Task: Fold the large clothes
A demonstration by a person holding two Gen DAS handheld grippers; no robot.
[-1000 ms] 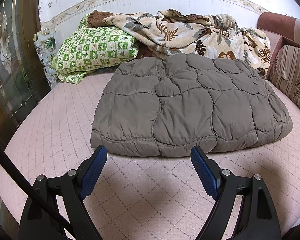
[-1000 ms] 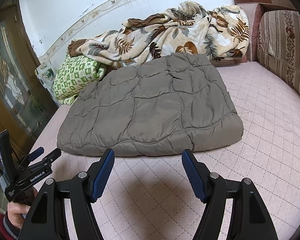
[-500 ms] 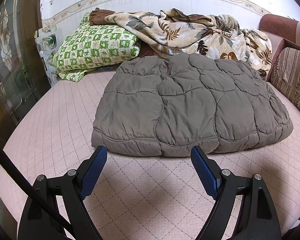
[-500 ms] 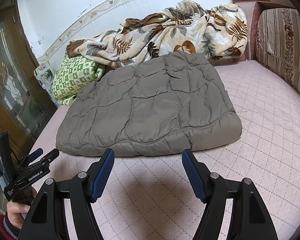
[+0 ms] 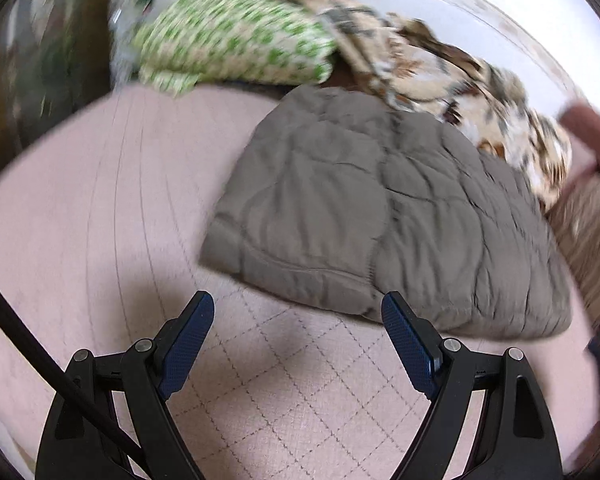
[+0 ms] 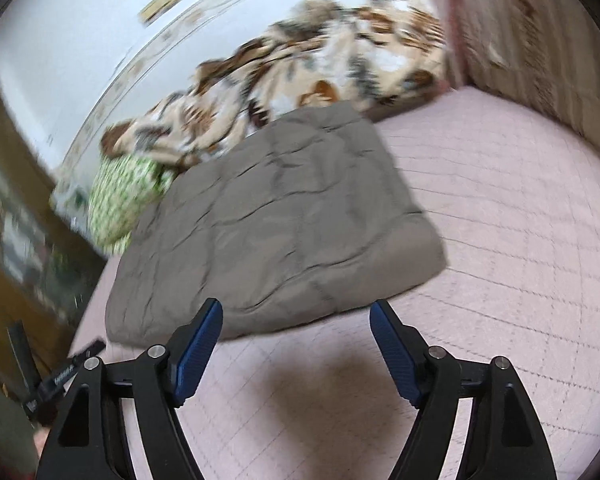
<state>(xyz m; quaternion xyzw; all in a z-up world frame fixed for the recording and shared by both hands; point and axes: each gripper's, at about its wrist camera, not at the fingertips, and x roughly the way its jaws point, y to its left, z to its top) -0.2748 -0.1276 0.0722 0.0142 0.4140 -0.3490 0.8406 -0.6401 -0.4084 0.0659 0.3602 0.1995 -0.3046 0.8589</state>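
Folding looks nearly done: grey quilted puffer garment lies as a thick rectangle on pink quilted bed. Left gripper is wide, empty; right gripper, just widening, holds nothing.

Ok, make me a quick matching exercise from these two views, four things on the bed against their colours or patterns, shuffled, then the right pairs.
Things:
1. folded quilted coat
2. pillow
3. blanket
4. bed cover

Looks:
A. pale pink, diamond stitching
B. green and white checks
C. plain grey-brown
D. cream with brown leaf print

Pairs: 1-C, 2-B, 3-D, 4-A
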